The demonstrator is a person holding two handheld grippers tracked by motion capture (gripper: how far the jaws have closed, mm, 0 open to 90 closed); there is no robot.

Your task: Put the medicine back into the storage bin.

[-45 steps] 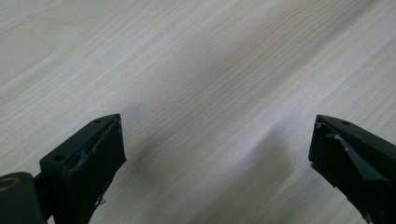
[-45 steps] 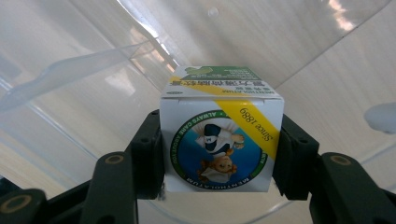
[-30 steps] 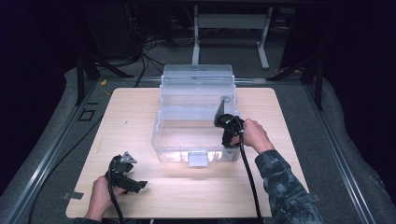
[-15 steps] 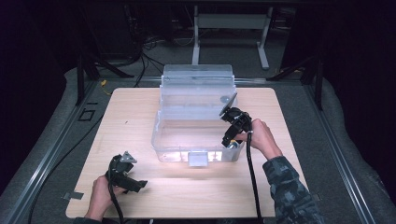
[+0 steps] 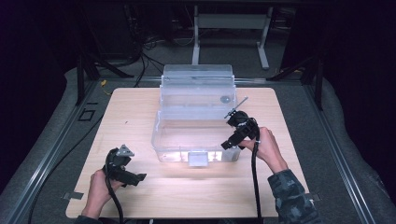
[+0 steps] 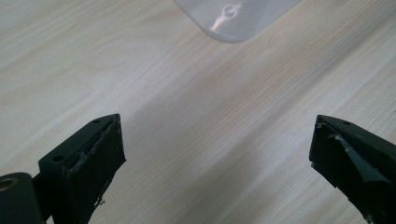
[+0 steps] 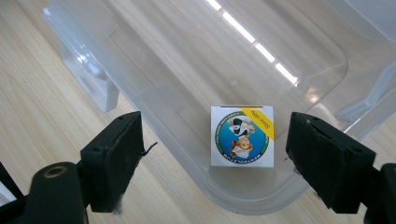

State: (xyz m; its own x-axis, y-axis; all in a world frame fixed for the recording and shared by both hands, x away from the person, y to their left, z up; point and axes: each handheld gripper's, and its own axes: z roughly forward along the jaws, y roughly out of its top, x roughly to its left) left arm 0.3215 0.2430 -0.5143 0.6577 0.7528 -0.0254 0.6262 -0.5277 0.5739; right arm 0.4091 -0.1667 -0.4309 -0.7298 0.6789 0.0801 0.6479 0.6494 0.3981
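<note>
A clear plastic box [image 5: 159, 126] with its lid tipped back stands mid-table. On its floor lies a small white carton [image 7: 241, 135] with a round blue picture and a yellow corner. My right gripper [image 5: 231, 141] hovers over the box's right front corner and looks down at the carton. Its jaws [image 7: 215, 140] have just been opening and stand wide, with nothing held between them and the carton well below. My left gripper [image 5: 135, 178] rests low at the table's front left. It is open [image 6: 217, 154] over bare wood, with a corner of the box [image 6: 233, 18] ahead of it.
The light wooden table [image 5: 130, 116] has bare room to the left, to the right and in front of the box. A white latch tab [image 5: 198, 158] sticks out from the box's front wall. Dark floor, cables and a metal stand lie beyond the table.
The right gripper has lifted out of the box and drifted right, toward the box's front corner, its jaws spreading. The left gripper has stayed put.
</note>
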